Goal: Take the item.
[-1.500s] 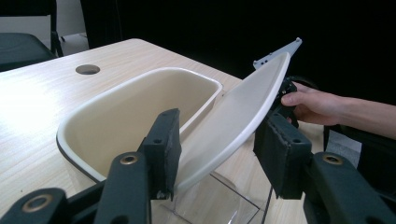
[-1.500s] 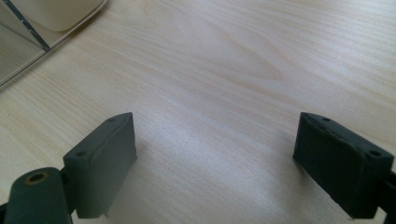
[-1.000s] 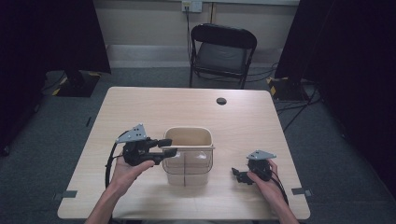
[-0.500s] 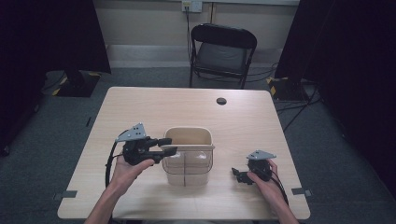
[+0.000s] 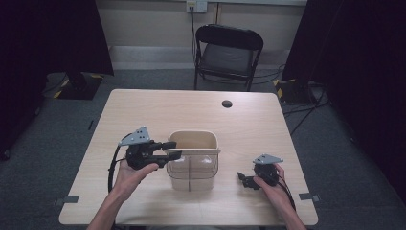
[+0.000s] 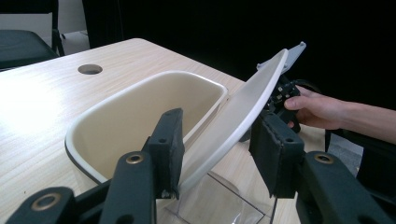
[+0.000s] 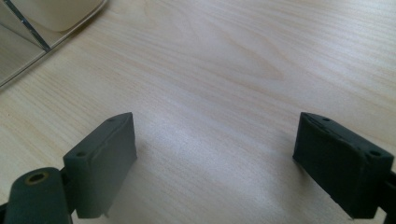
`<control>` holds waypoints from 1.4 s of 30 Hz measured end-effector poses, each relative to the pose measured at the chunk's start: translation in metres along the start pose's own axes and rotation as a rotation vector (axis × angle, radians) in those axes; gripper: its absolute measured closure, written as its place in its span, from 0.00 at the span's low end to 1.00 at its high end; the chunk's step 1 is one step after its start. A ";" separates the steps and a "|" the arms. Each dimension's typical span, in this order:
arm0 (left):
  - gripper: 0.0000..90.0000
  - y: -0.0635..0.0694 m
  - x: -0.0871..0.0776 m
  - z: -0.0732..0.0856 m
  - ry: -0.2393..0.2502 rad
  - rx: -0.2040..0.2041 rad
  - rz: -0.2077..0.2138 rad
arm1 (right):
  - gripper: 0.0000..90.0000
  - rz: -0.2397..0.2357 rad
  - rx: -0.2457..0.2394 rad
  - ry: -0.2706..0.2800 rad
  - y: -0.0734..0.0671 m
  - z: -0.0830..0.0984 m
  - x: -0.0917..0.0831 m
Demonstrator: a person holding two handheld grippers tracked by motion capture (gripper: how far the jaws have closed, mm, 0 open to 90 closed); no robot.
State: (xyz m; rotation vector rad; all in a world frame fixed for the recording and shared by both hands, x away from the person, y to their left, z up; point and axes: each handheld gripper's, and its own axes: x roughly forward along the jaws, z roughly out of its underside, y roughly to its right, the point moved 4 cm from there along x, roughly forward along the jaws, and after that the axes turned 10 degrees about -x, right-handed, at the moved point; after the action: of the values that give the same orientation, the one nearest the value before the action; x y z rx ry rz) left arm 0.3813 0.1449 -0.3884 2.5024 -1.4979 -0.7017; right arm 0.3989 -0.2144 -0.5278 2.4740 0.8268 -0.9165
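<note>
A cream bin (image 5: 192, 137) with a clear lower body stands on the table's near middle. Its white lid (image 6: 243, 102) is tilted up on edge over the bin's near rim (image 6: 93, 121). My left gripper (image 5: 176, 149) reaches in from the bin's left side, level with the rim. In the left gripper view the lid runs slantwise between the two black pads of that gripper (image 6: 217, 135), which is shut on it. My right gripper (image 5: 243, 180) rests low on the table to the bin's right, apart from it. Its jaws (image 7: 215, 140) stand open over bare wood.
The wooden table (image 5: 143, 110) has a round cable hole (image 5: 227, 103) at the far side. A black folding chair (image 5: 229, 50) stands behind the table. The bin's clear corner (image 7: 28, 42) lies at the upper left of the right gripper view.
</note>
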 end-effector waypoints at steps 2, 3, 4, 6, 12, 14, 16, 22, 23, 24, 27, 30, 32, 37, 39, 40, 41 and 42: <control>0.61 0.000 0.000 0.000 -0.002 0.001 -0.002 | 0.14 0.000 0.000 0.000 0.000 0.000 0.000; 0.61 0.000 0.000 0.000 -0.001 0.001 0.000 | 0.14 0.000 0.001 0.000 0.000 0.000 0.000; 0.61 0.000 0.000 0.000 -0.002 0.001 -0.003 | 0.14 0.000 0.000 0.000 0.000 0.000 0.000; 0.61 0.000 0.000 0.000 -0.003 -0.001 -0.001 | 0.14 0.000 0.000 0.000 0.000 0.000 0.000; 0.61 -0.001 0.000 0.000 0.002 -0.005 0.003 | 0.14 0.000 0.001 0.000 0.000 0.000 0.000; 0.61 -0.001 0.000 0.000 0.001 -0.005 0.002 | 0.14 0.000 0.001 0.000 0.000 0.000 0.000; 0.61 -0.001 0.000 0.000 0.000 -0.005 0.003 | 0.14 0.000 0.000 0.000 0.000 0.000 0.000; 0.61 -0.001 0.000 0.000 0.002 -0.006 0.005 | 0.14 0.000 0.001 0.000 0.000 0.000 0.000; 0.61 -0.001 0.000 0.000 0.002 -0.006 0.005 | 0.14 0.000 0.001 0.000 0.000 0.000 0.000; 0.61 -0.001 0.000 0.000 0.003 -0.005 0.005 | 0.14 0.000 0.000 0.000 0.000 0.000 0.000; 0.61 -0.001 0.000 -0.001 0.005 -0.005 0.004 | 0.14 0.000 0.001 0.000 0.000 0.000 0.000; 0.61 -0.001 0.000 -0.001 0.004 -0.005 0.004 | 0.14 0.000 0.001 0.000 0.000 0.000 0.000; 0.61 -0.001 0.000 -0.001 0.004 -0.005 0.005 | 0.14 0.000 0.000 0.000 0.000 0.000 0.000; 0.62 -0.001 0.000 -0.001 0.003 -0.003 0.006 | 0.14 0.000 0.001 0.000 0.000 0.000 0.000; 0.62 -0.001 0.000 -0.001 -0.003 0.001 0.001 | 0.14 0.000 0.001 0.000 0.000 0.000 0.000; 0.62 -0.001 0.000 -0.001 -0.001 0.001 0.003 | 0.14 0.000 0.000 0.000 0.000 0.000 0.000; 0.62 -0.001 0.000 -0.001 0.000 0.001 0.003 | 0.14 0.000 0.000 0.000 0.000 0.000 0.000; 0.62 -0.001 0.000 -0.001 -0.003 0.001 0.003 | 0.14 0.000 0.001 0.000 0.000 0.000 0.000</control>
State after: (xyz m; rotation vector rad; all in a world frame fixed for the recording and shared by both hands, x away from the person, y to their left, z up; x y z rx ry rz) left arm 0.3822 0.1454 -0.3880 2.5007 -1.5023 -0.7047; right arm 0.3989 -0.2144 -0.5277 2.4748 0.8262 -0.9165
